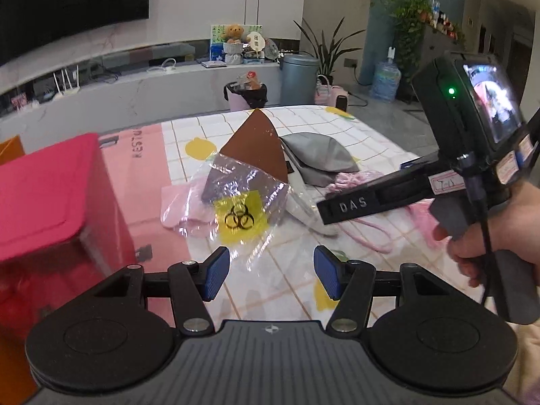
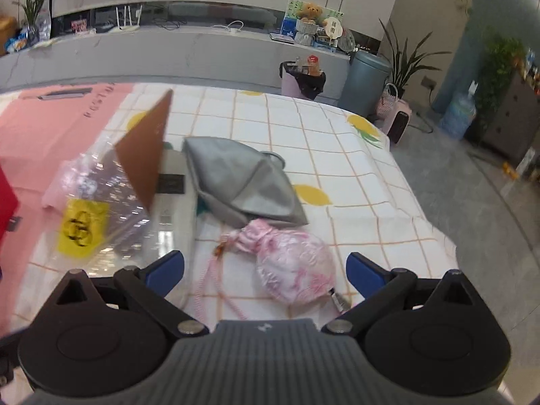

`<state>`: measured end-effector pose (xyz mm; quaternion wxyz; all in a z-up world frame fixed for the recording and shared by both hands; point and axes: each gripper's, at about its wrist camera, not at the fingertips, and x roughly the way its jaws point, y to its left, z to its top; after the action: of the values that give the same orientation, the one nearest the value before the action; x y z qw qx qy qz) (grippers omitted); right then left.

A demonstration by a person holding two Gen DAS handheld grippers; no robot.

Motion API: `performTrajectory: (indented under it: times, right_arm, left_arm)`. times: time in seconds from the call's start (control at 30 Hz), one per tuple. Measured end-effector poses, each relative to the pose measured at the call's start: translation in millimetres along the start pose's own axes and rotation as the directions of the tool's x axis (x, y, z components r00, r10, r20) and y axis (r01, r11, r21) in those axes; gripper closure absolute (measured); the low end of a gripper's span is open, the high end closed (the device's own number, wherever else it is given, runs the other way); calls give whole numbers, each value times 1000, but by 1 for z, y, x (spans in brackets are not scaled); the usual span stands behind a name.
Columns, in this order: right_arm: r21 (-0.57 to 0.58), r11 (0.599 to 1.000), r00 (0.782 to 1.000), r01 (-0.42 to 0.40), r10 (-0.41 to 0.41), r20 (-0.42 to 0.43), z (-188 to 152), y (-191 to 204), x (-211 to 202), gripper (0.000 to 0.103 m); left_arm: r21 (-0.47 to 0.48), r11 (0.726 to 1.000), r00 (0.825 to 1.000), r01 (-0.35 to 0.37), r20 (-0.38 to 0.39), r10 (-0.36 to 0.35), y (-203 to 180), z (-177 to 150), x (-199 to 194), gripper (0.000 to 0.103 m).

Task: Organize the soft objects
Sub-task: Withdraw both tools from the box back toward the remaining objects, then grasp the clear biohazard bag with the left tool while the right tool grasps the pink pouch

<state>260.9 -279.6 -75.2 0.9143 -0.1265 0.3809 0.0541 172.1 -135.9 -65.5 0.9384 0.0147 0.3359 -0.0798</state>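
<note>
A clear plastic bag with a yellow biohazard label lies on the checked cloth, a brown card standing up out of it. My left gripper hovers open just in front of that bag, nothing between its blue pads. A grey fabric pouch lies behind a pink-and-white drawstring pouch. My right gripper is open wide, its pads on either side of the pink pouch, apart from it. In the left wrist view the right gripper's body and the hand holding it fill the right side.
A red box stands at the left on a pink sheet. The bed's right edge drops to a grey floor. Beyond the bed are a pink bin with a black liner, a grey bin and a long white counter.
</note>
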Motion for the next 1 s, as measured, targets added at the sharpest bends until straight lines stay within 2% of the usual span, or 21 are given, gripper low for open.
performTrajectory:
  times: [0.07,0.23,0.43,0.5,0.53,0.67,0.77,0.83,0.9,1.0]
  right_arm:
    - [-9,1000,1000,10,-10,-12,0,-1,9,3]
    - [-12,1000,1000,3,-4,-28,4,-7,24,3]
    - [-11,1000,999,-14,13,-45,6,-12,36,4]
    - [9,999,998,-38,38,-53,6,-16,38,9]
    - [29,998,996,-62,64,-56,7,-19,38,15]
    - [80,991,991,-106,112,-73,7,-26,37,32]
    - [102,988,989,-117,126,-84,7,-30,36,41]
    - [107,987,988,-120,130,-89,6,-32,35,46]
    - [102,987,987,-124,133,-89,6,-33,34,47]
    - [93,988,987,-127,135,-92,5,-33,32,47]
  left_arm:
    - [11,1000,1000,-18,4,18,-1,3,7,35]
    - [-27,994,994,110,-16,-111,2,4,24,35]
    - [-87,991,994,103,-20,-105,5,6,47,34]
    - [-115,988,994,103,-29,-107,8,5,54,34]
    - [-114,989,995,98,-18,-100,8,4,54,34]
    - [-42,998,999,50,1,-50,3,-1,53,34]
    - [15,1000,999,16,27,-16,-3,-6,50,54]
    - [32,999,999,1,33,-2,-6,-9,45,63]
    - [40,999,999,-2,37,0,-7,-12,41,75]
    - [42,999,999,4,33,-6,-9,-17,35,86]
